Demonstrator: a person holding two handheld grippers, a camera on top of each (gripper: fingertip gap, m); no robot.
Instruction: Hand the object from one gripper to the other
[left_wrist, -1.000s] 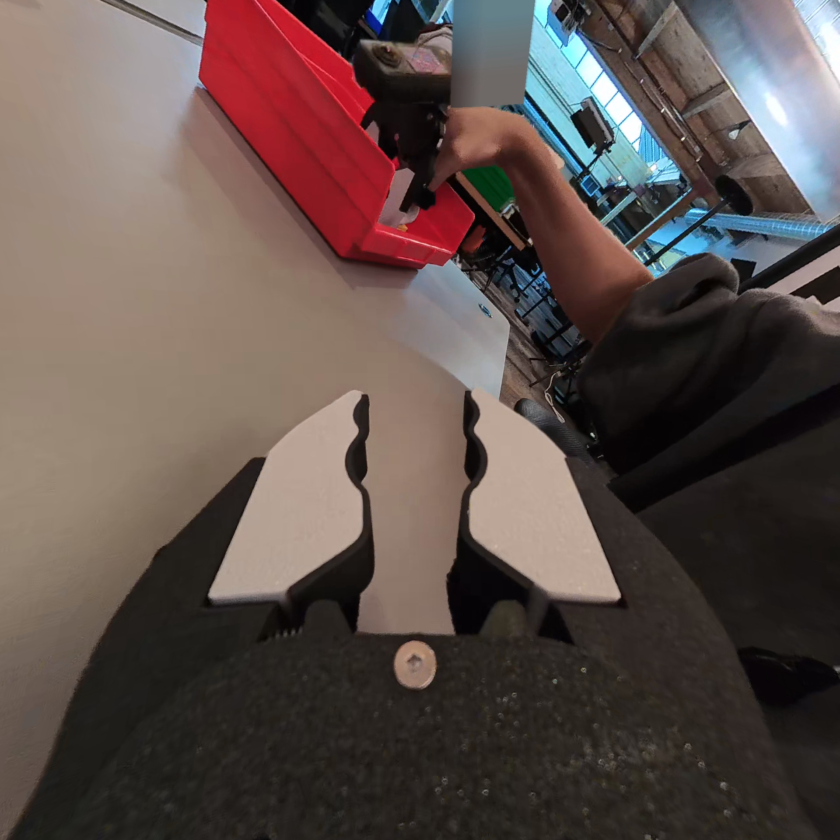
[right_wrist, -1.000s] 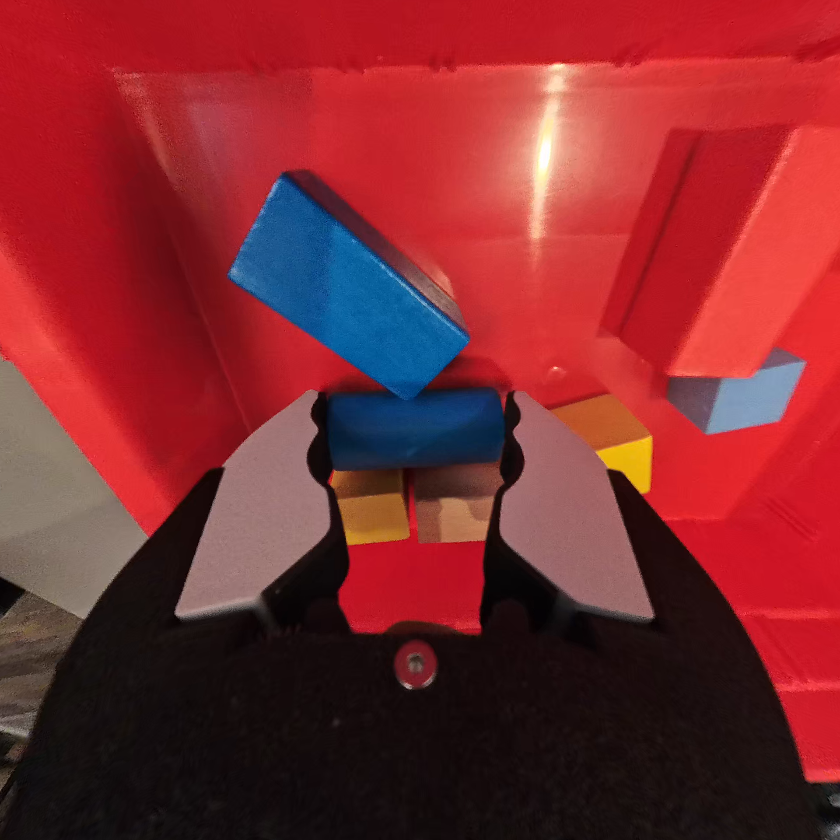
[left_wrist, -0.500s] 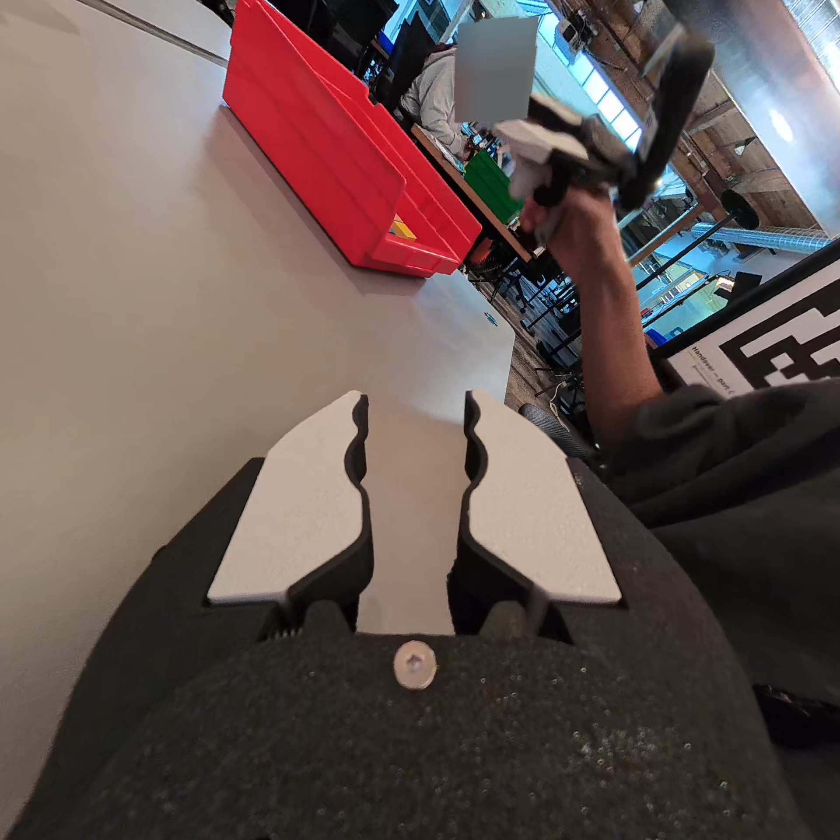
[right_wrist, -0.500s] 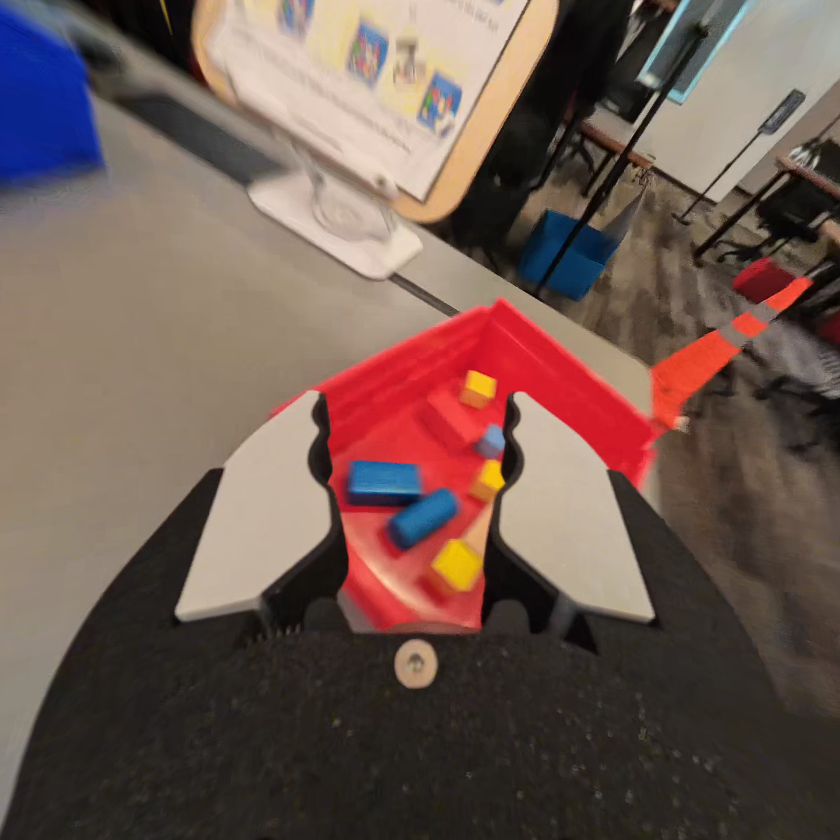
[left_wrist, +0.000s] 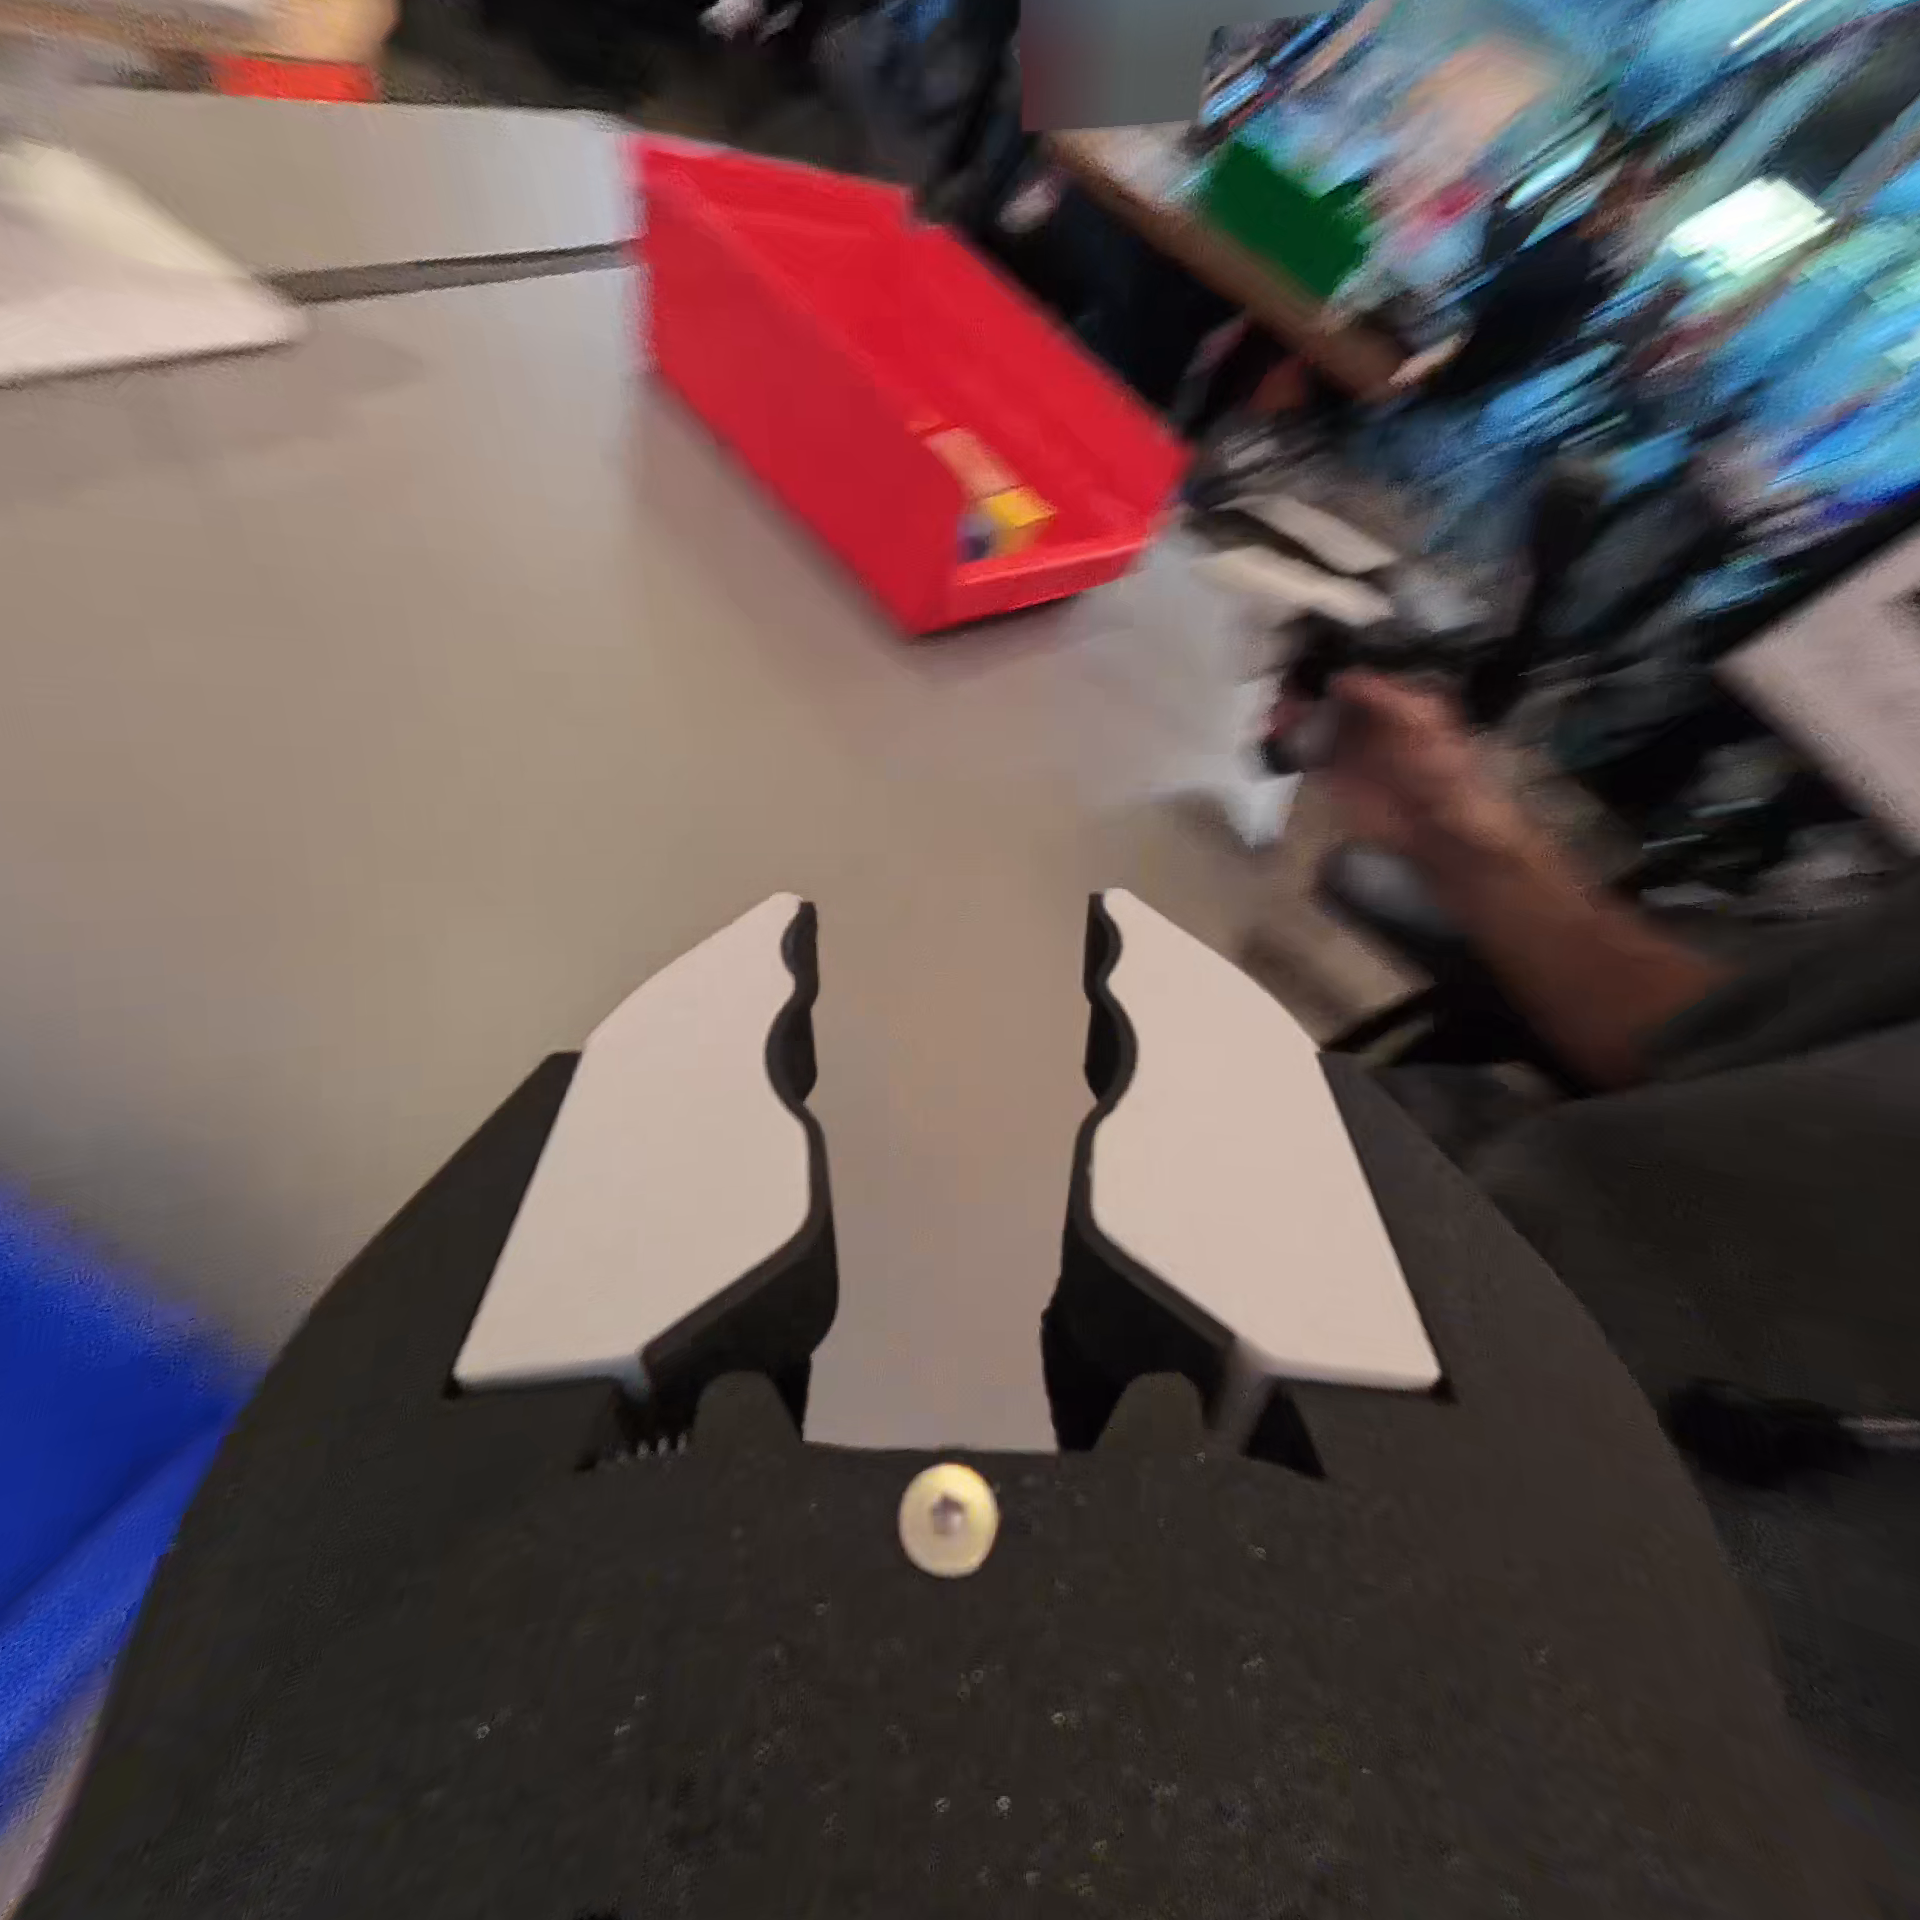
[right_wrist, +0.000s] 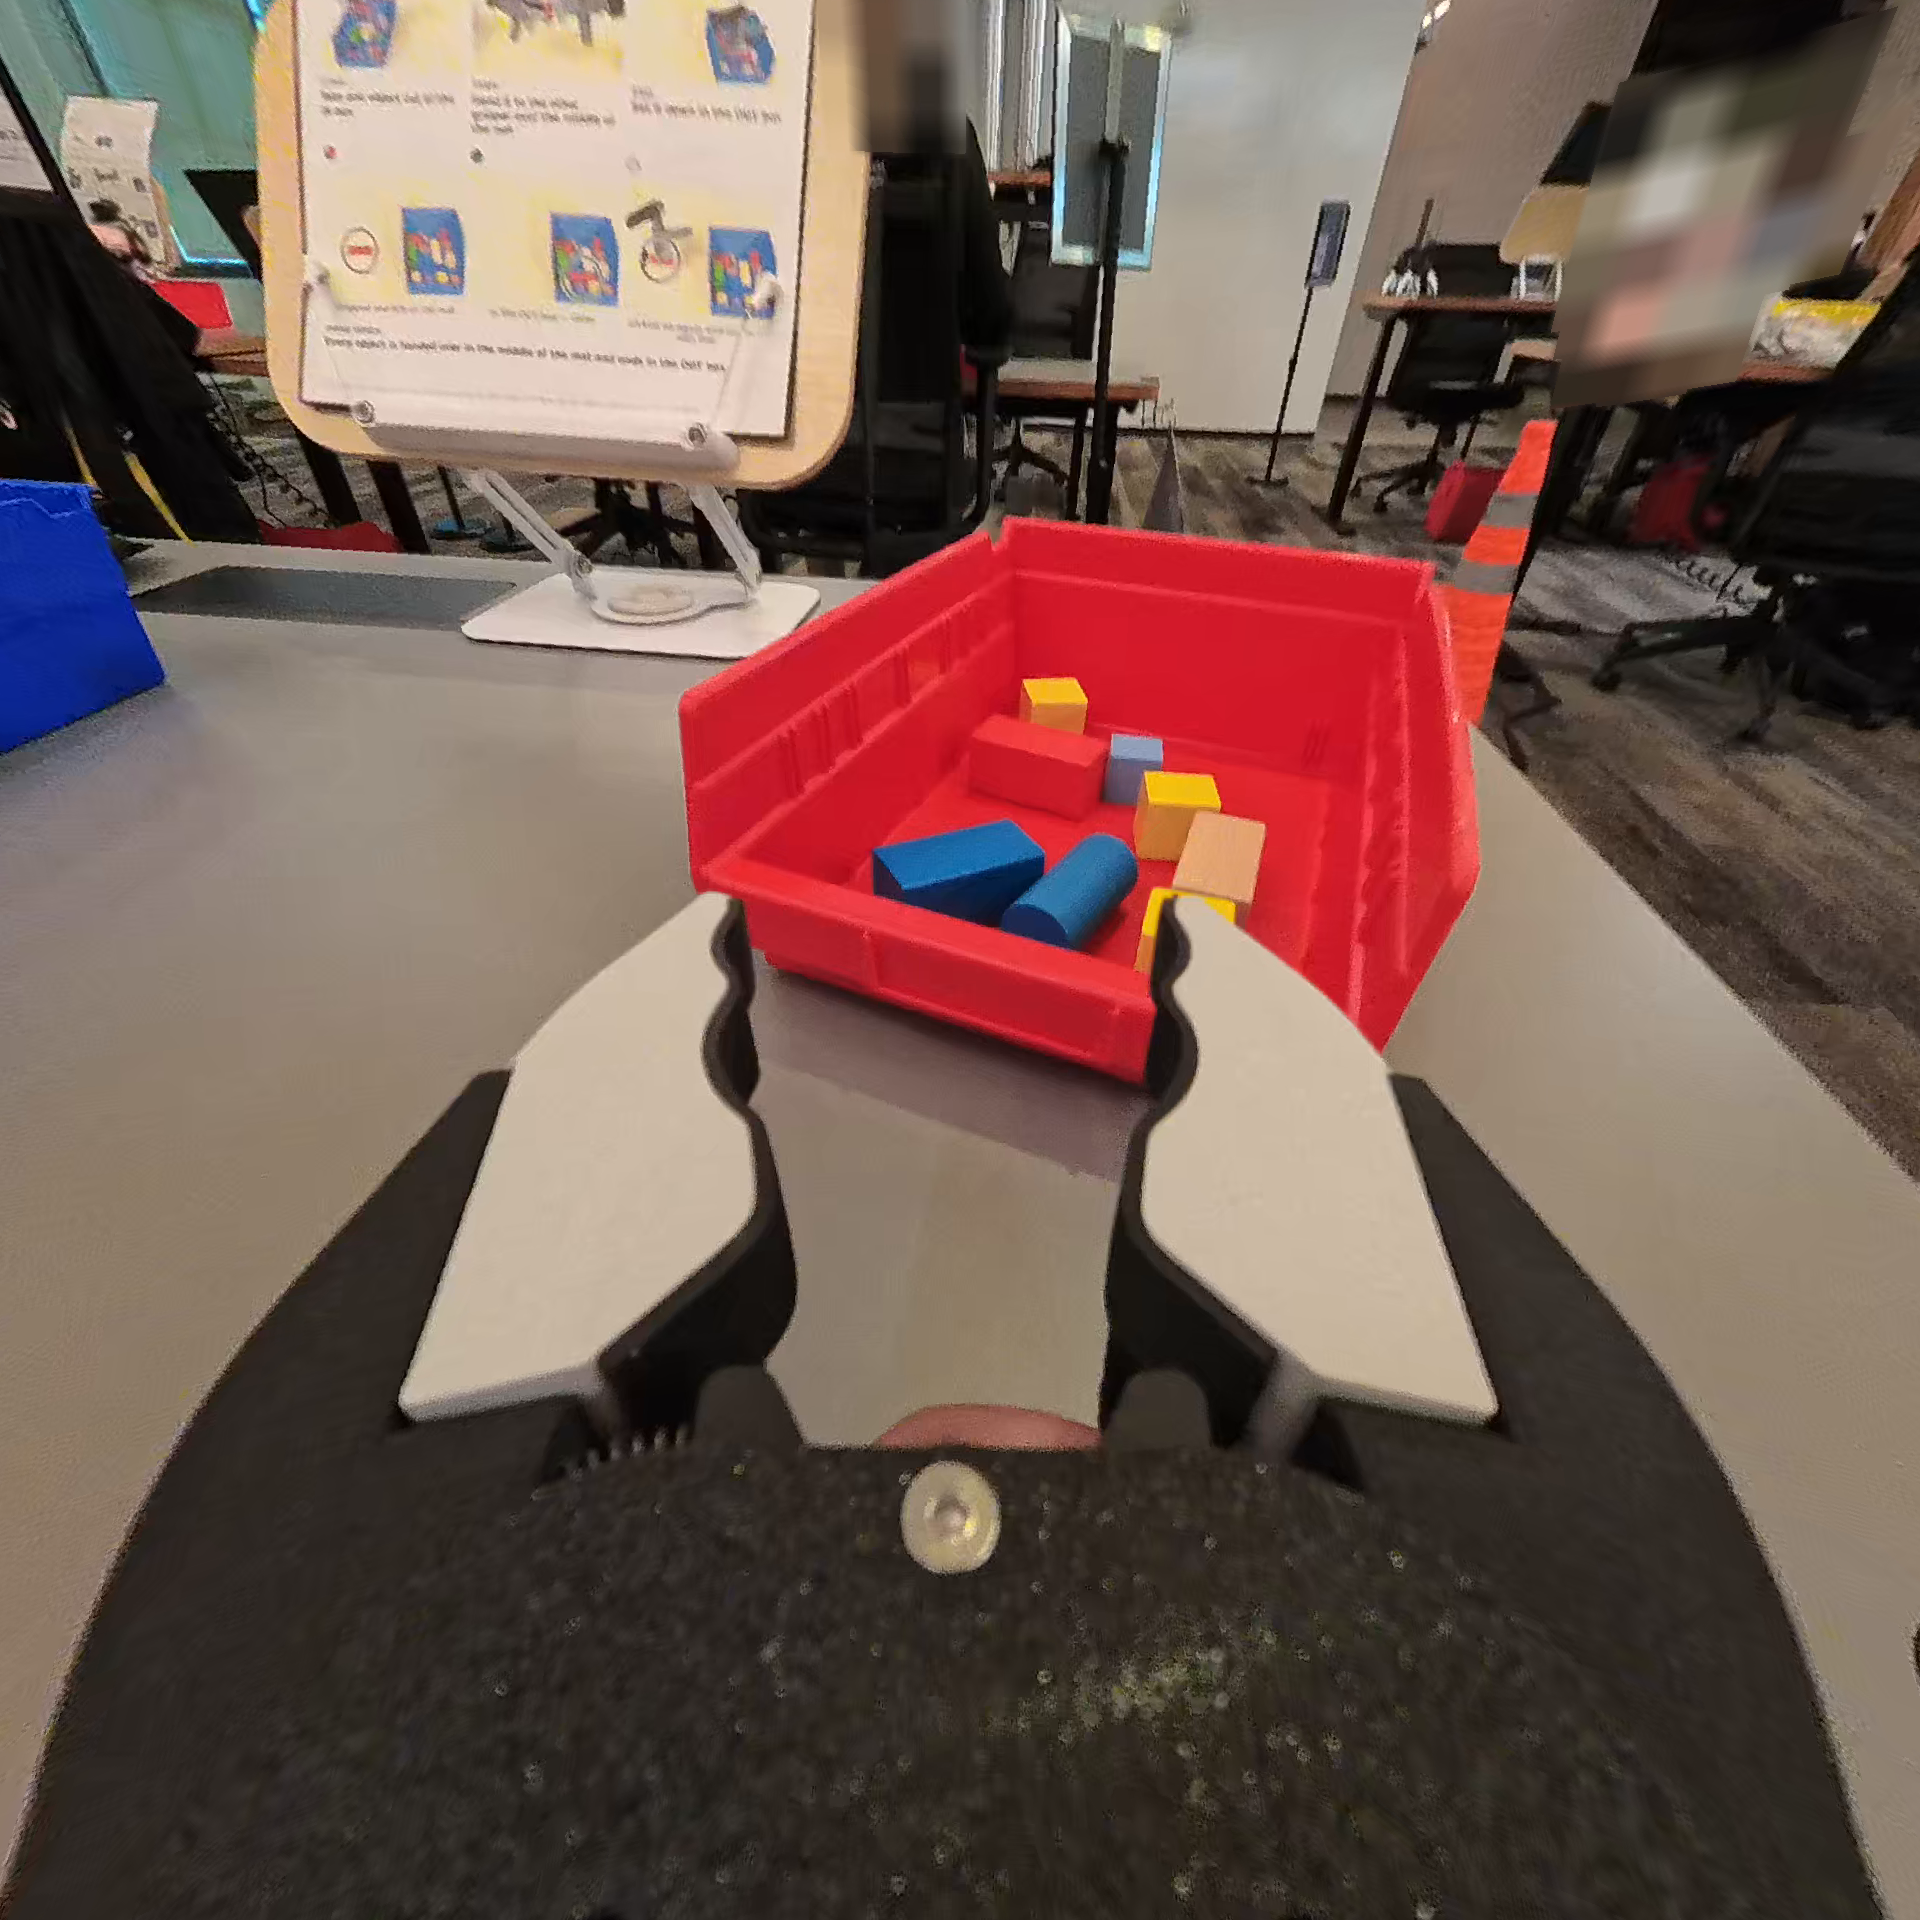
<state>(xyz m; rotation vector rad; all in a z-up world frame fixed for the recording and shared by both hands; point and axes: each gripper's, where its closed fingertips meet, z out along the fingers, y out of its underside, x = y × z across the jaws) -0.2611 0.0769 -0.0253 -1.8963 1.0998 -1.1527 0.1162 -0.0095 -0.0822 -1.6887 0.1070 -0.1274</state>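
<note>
Hovering short of the red bin (right_wrist: 1392, 831), the right gripper (right_wrist: 951, 935) has its jaws apart and empty; so does the left gripper (left_wrist: 948, 914). Nothing is picked yet: the blue cylinder (right_wrist: 1070, 891) lies in the bin, touching a blue block (right_wrist: 956, 864). Best come down steeply over the low front lip. The gray table (right_wrist: 312, 883) leaves room for the handover.

R gripper (right_wrist: 951, 940) jaws apart, nothing btwn them, just in front of red bin (right_wrist: 935, 971) on grey table (right_wrist: 312, 935). In bin: blue wedge block (right_wrist: 956, 868) touching blue cylinder (right_wrist: 1075, 890) at front; red block (right_wrist: 1034, 767), light-blue cube (right_wrist: 1132, 767), yellow cubes (right_wrist: 1174, 810), tan block (right_wrist: 1221, 857) behind/right. Instruction board on stand (right_wrist: 551, 229) behind bin, to its left. Blue bin (right_wrist: 62, 613) far left of red bin. Orange cone (right_wrist: 1496, 561) behind bin's right corner.
</note>
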